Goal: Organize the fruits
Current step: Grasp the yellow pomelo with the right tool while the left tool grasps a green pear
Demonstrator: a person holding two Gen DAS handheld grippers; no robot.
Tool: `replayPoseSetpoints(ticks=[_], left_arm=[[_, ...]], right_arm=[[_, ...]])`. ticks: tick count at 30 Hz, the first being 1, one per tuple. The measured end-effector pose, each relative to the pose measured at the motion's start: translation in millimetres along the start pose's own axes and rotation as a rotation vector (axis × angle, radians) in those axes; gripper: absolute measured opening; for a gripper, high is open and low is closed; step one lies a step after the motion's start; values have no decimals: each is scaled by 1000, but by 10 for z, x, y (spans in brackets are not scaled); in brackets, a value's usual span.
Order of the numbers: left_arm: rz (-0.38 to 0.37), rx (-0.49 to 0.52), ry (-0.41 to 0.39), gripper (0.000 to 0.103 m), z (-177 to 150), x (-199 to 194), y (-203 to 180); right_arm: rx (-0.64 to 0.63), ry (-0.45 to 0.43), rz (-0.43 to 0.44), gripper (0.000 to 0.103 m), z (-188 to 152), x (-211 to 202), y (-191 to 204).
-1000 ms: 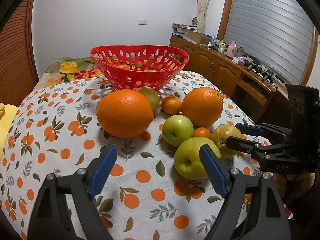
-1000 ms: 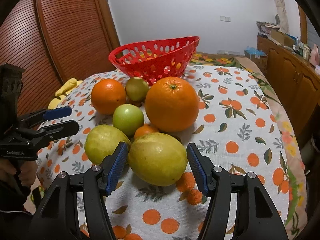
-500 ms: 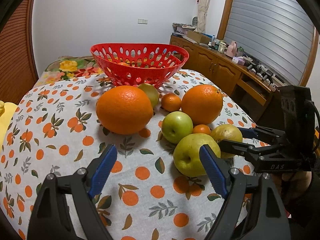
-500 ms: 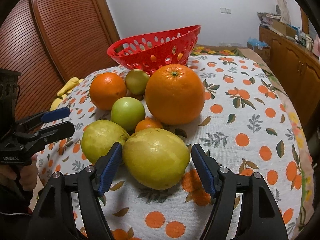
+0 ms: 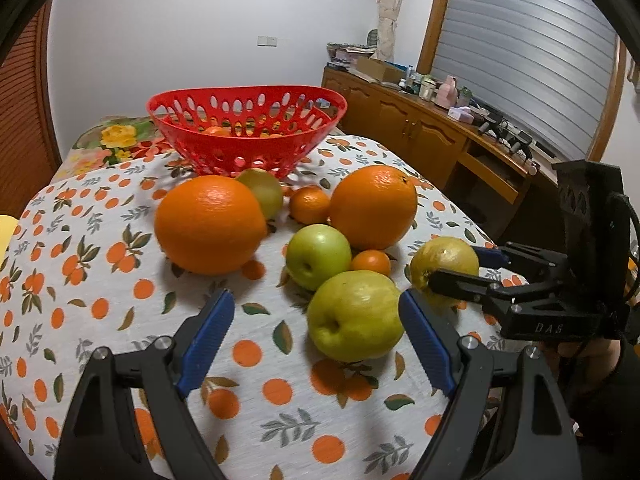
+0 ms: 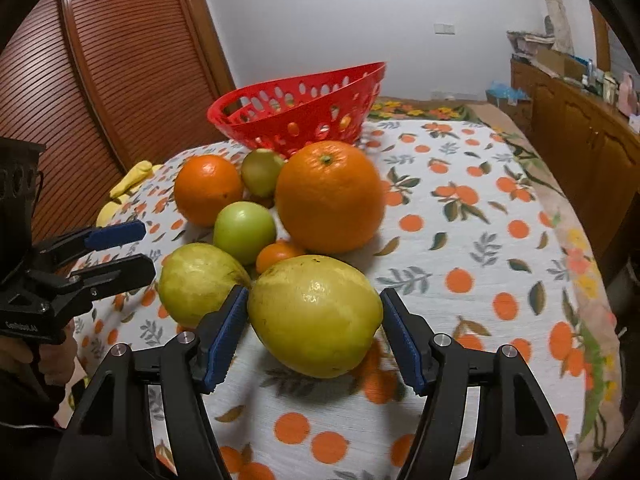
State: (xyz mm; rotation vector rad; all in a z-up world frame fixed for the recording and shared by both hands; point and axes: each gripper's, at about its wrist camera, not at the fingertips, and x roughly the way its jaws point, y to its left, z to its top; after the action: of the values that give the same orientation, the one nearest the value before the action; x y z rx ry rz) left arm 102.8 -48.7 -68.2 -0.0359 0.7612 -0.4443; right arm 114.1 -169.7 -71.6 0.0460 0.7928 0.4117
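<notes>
Fruits (image 6: 316, 316) yellow, green, orange, all whole.

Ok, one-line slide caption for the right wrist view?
Right gripper brackets a yellow-green pear, fingers at its sides, with more fruit and the red basket behind.

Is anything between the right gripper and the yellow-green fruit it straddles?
Nothing visible: the right gripper is open around the yellow-green fruit. Toward the red basket, a large orange and a small tangerine sit in line.
</notes>
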Motion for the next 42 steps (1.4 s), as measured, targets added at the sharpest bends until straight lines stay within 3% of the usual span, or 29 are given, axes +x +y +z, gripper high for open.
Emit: replayPoseSetpoints(ticks=[9,22,27,42], left_arm=[[-36,16,40,85,-7,179,-136],[-37,39,109,82,-65,441,-260],[-46,29,109,69,-82,467,-247],[-36,24,39,67,1,190,-166]], right_arm=[[-4,-12,-64,68,-19,-59,-130],[2,-7,-76,69,-57,-37,-201],[2,-7,-75,69,-56,-39,-204],[9,-1,-61,69,-30,-18,-218]])
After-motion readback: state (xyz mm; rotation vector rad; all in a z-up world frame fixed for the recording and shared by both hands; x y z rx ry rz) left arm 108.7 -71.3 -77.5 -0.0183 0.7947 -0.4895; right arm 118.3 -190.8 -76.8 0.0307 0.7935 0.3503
